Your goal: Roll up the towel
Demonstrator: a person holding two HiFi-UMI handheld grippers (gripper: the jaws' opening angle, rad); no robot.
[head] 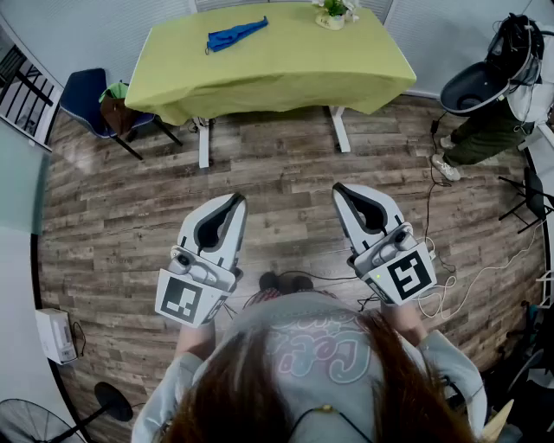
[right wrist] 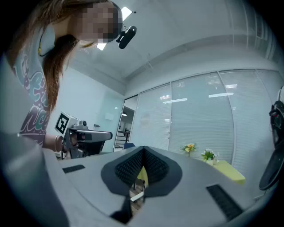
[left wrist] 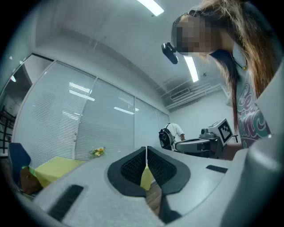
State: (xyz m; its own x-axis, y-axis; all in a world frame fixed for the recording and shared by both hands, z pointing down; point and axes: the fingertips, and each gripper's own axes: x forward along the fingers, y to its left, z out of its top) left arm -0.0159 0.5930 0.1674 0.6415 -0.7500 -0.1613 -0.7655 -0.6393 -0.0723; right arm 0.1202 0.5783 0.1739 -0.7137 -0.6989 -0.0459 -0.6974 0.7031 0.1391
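A blue towel (head: 235, 35) lies crumpled on the yellow-green tablecloth of the table (head: 286, 65) at the far end of the room. Both grippers are held over the wooden floor, well short of the table. My left gripper (head: 235, 201) is shut with nothing between its pads. My right gripper (head: 343, 189) is shut and empty too. In the left gripper view the shut left gripper (left wrist: 146, 150) points toward the table (left wrist: 53, 167). In the right gripper view the shut right gripper (right wrist: 143, 150) aims at the table's corner (right wrist: 230, 170).
A blue chair (head: 86, 99) with a bag stands left of the table. A small flower pot (head: 333, 12) sits on the table's far edge. Another person (head: 493, 121) stands at the right by a chair. Cables (head: 450, 277) run across the floor at right.
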